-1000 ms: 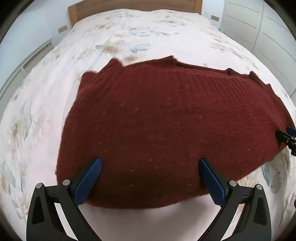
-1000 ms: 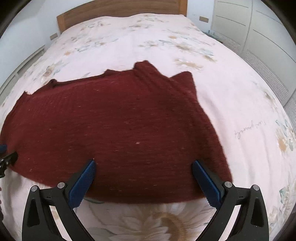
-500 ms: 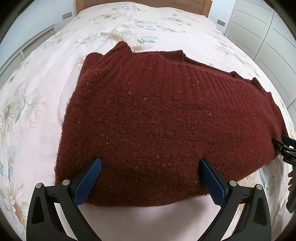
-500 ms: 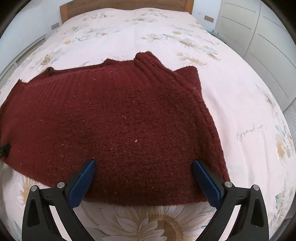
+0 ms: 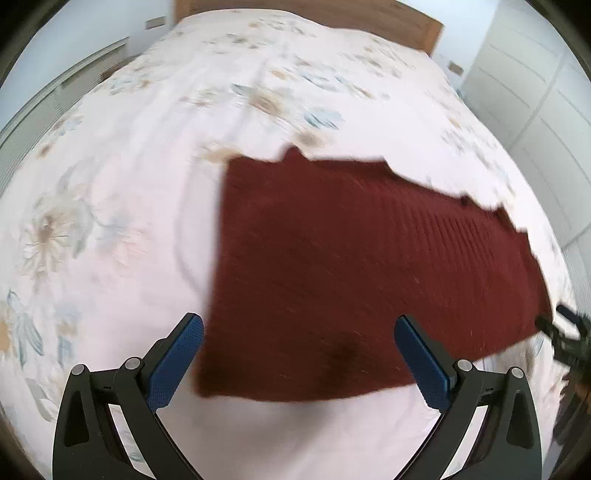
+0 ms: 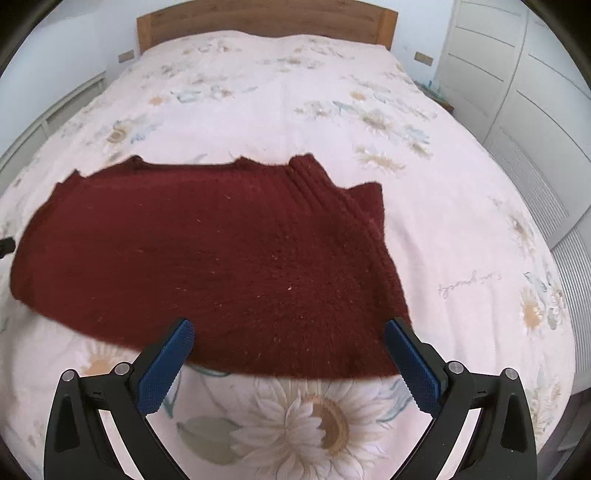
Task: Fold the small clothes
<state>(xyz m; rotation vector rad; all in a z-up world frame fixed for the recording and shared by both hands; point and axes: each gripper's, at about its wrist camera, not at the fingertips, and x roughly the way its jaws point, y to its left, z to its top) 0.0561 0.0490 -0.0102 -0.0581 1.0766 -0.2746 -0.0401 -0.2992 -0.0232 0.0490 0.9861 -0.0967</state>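
A dark red knit sweater [image 5: 362, 258] lies spread flat on the floral bedspread [image 5: 129, 184]. It also shows in the right wrist view [image 6: 221, 258]. My left gripper [image 5: 298, 330] is open and empty, hovering over the sweater's near left corner. My right gripper [image 6: 289, 334] is open and empty, hovering over the sweater's near right edge. The right gripper's tip shows at the right edge of the left wrist view [image 5: 565, 332]. The left wrist view is blurred by motion.
The bed has a wooden headboard [image 6: 266, 18] at the far end. White wardrobe doors [image 6: 535, 92] stand along the right side. A low white unit [image 5: 55, 92] runs along the left. A large daisy print [image 6: 325, 417] lies on the bedspread below the sweater.
Both grippers have pulled back and up from the sweater. The left one has swung left, so the sweater sits more to the right in its view. Both stay open.
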